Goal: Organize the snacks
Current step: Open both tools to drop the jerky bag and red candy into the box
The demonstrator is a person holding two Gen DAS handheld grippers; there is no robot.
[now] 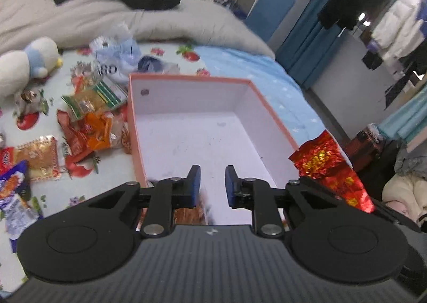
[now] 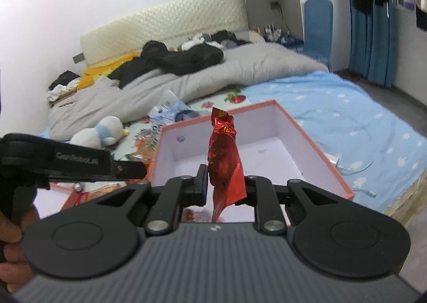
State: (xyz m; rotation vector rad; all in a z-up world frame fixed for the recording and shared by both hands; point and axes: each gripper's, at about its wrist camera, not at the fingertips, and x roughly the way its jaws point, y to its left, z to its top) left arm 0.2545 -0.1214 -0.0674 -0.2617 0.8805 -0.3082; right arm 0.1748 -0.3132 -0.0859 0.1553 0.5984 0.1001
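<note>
A pink-edged box (image 1: 269, 113) with a white inside lies open on the bed; it also shows in the right wrist view (image 2: 315, 153). My left gripper (image 1: 212, 186) is open and empty, held over the box's near end, with a brown snack packet (image 1: 190, 213) in the box just below it. My right gripper (image 2: 225, 184) is shut on a red foil packet (image 2: 224, 161), held upright over the box's near edge. The same packet shows at the box's right corner in the left wrist view (image 1: 328, 167). Loose snack packets (image 1: 88, 127) lie left of the box.
A white and blue plush toy (image 1: 29, 63) and a plastic bag (image 1: 117, 55) lie beyond the snacks. A grey duvet (image 1: 106, 15) with dark clothes covers the far bed. The bed edge, a blue curtain (image 1: 304, 33) and hanging clothes are to the right.
</note>
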